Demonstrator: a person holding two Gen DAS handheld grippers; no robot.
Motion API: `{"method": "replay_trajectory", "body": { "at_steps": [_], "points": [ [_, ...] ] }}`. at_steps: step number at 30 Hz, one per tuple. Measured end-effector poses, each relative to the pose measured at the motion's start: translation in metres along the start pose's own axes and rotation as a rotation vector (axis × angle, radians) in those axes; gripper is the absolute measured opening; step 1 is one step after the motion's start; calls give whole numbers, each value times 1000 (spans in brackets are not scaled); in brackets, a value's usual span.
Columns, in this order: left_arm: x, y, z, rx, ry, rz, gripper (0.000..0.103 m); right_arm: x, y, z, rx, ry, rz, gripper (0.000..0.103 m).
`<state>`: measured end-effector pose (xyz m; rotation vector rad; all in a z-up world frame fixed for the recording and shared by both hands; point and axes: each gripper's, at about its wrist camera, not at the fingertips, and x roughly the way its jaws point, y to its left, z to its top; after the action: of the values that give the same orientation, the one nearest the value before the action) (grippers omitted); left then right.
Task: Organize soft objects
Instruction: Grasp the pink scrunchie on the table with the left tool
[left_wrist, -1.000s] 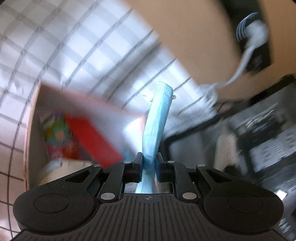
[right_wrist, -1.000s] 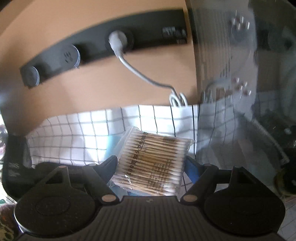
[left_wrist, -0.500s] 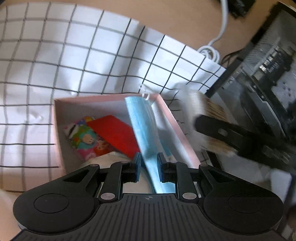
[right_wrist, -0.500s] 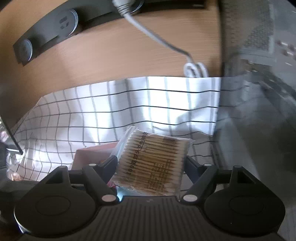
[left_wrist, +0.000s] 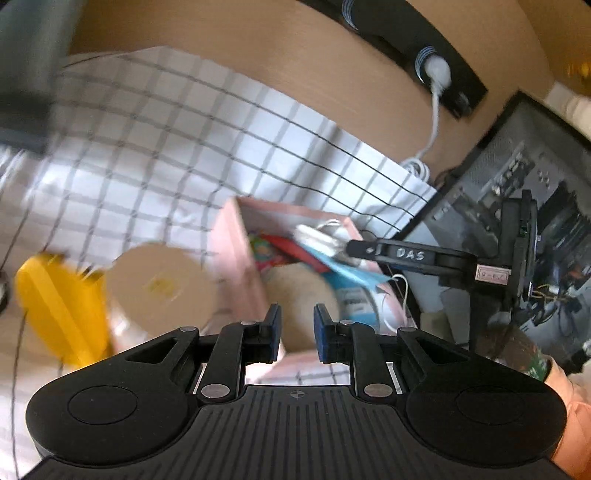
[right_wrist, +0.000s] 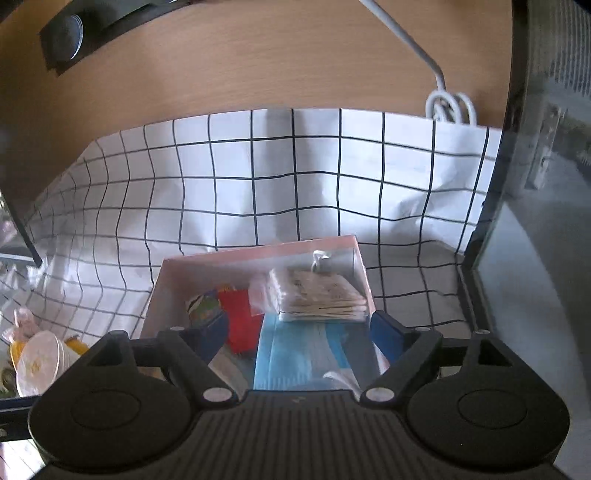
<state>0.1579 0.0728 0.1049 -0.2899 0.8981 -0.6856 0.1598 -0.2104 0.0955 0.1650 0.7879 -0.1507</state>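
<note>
A pink box (right_wrist: 258, 254) sits on the checked cloth and also shows in the left wrist view (left_wrist: 236, 258). In it lie a blue face mask (right_wrist: 291, 354), a clear pack of cotton swabs (right_wrist: 317, 295), a red packet (right_wrist: 240, 317) and a colourful packet (right_wrist: 203, 306). My right gripper (right_wrist: 299, 328) is open and empty just above the box, with the swab pack lying ahead of its fingers. My left gripper (left_wrist: 295, 328) is open and empty, near the box's front edge. The right gripper's arm (left_wrist: 413, 254) reaches over the box in the left wrist view.
A roll of tape (left_wrist: 162, 288) and a yellow object (left_wrist: 55, 306) lie left of the box. A computer case (left_wrist: 535, 206) stands at the right. A black power strip (left_wrist: 424, 62) with a white cable (left_wrist: 436, 122) runs along the wooden wall behind.
My left gripper let go of the blue mask into the box and drew back. My right gripper moved over the box and released the cotton swab pack into it.
</note>
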Motion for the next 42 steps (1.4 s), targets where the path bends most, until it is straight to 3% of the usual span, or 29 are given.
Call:
{"method": "replay_trajectory", "body": {
  "at_steps": [6,15,21,27,30,33,37,42],
  "points": [
    [-53,44,-24,-78,-41,96,21,-25,33,-1,-21,11,31,84],
    [-157,109,-28,-113,-150,330,21,-78,150,14,-148,-88,177,84],
    [-230,138,2,-58,-258,423,21,-122,246,50,-246,-140,306,84],
    [-271,145,67,58,-302,472,21,-163,322,109,-259,-163,467,86],
    [-271,147,97,111,-272,443,21,-165,339,126,-260,-176,464,90],
    [-249,154,107,115,-208,386,21,-151,339,120,-296,-176,419,90],
    [-189,170,109,121,-46,352,21,-122,323,108,-339,-113,356,90],
    [-114,188,112,134,129,357,21,-95,298,112,-330,-71,355,90]
  ]
}}
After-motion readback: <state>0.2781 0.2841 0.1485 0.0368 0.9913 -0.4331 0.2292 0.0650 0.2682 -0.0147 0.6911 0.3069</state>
